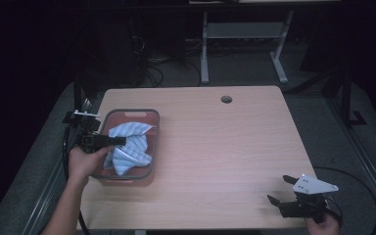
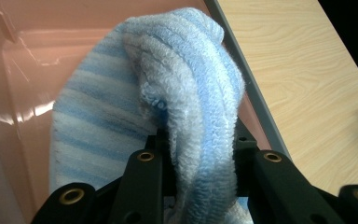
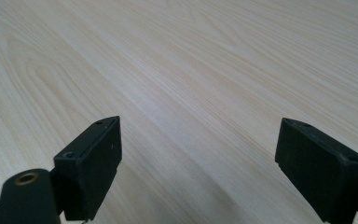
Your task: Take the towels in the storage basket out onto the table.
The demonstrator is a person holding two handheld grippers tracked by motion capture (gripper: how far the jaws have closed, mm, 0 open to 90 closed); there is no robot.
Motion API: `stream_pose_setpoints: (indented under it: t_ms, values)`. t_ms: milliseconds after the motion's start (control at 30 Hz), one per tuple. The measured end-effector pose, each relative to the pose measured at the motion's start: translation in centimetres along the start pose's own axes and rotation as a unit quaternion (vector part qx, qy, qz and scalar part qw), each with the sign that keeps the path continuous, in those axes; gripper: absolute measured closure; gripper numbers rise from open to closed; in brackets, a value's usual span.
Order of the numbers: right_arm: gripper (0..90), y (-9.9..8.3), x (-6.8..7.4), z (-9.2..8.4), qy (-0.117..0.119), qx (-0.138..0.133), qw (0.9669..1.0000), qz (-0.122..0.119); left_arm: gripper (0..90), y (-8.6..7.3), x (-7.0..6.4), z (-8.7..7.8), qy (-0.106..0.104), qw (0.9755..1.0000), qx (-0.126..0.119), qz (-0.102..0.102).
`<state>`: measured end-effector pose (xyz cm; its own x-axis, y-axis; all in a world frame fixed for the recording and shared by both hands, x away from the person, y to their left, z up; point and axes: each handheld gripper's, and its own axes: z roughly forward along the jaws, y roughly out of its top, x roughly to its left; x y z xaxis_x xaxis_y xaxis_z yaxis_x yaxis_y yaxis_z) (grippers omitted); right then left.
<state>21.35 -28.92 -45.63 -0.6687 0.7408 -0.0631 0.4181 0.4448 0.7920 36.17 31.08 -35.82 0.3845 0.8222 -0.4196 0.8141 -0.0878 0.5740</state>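
Left gripper [image 2: 200,158] is clamped on a fold of the blue-striped towel [image 2: 168,93], reaching over the pink bin's [image 1: 127,113] left rim. Towel sits bunched inside that bin [image 2: 23,60]. Your right gripper [image 1: 280,190] is wide open, holding nothing, over bare table [image 3: 177,70] well to the bin's right, near the front edge.

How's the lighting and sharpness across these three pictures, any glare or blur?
High view: dim, the surroundings nearly black, only the table lit. Left gripper view: bright, white glare streaks on the pink bin wall, the towel sharp, the black jaws soft. Right gripper view: evenly lit wood grain, jaws slightly soft, a faint shadow between them.
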Motion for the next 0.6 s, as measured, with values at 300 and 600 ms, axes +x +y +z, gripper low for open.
stream_pose_setpoints:
  t_ms: [300, 600]
  values:
    - [14.0, 0.1, 0.0, 0.1, -0.002, 0.0, 1.0, 0.002, 71.8, 0.6, -0.9, -0.9, -0.026, 0.9994, -0.023, 0.0]
    - [14.0, 0.0, -0.1, -0.1, -0.005, -0.001, 1.0, 0.005, 71.9, 1.1, -1.8, -2.1, -0.023, 0.999, -0.039, 0.005]
